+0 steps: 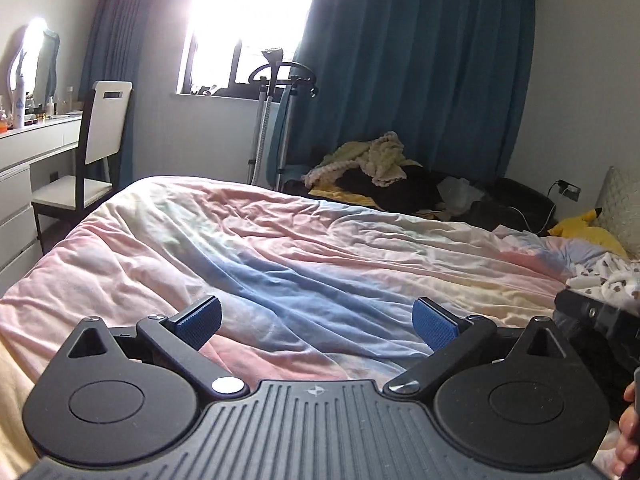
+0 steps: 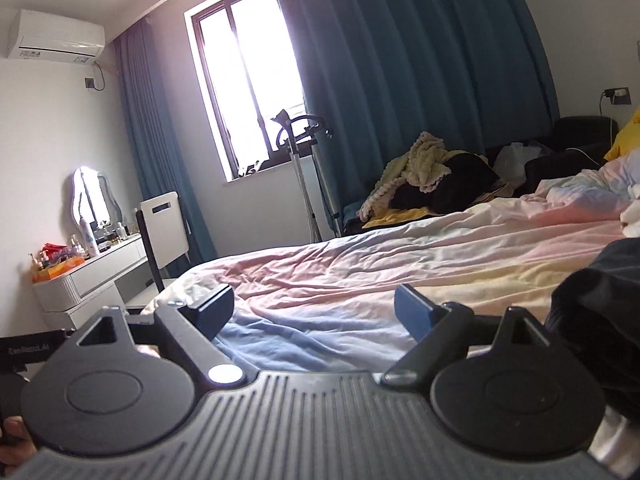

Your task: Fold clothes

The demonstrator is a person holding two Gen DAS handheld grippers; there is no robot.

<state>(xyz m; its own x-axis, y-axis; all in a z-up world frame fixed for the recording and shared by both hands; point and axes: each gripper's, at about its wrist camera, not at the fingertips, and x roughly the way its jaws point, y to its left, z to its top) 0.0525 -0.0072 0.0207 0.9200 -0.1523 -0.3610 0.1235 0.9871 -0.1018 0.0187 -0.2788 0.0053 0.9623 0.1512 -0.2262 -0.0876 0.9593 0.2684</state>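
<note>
My left gripper (image 1: 316, 322) hovers low over the pastel pink, blue and yellow duvet (image 1: 280, 248), open, with nothing between its blue pads. My right gripper (image 2: 316, 310) is open too and empty, above the same duvet (image 2: 360, 272). A dark garment (image 2: 600, 312) lies bunched on the bed just right of the right gripper, not touching its fingers. A white cloth with brown print (image 1: 612, 280) lies at the bed's right edge in the left wrist view. The right gripper's black body (image 1: 600, 320) shows there, with a hand (image 1: 628, 420) below it.
Beyond the bed, a cream knitted blanket (image 1: 376, 156) and dark clothes are piled on a black couch. A garment steamer stand (image 1: 280, 80) stands by the window. A white chair (image 1: 100, 136) and dresser (image 1: 24, 160) are at the left. A yellow plush (image 1: 588, 232) lies near the headboard.
</note>
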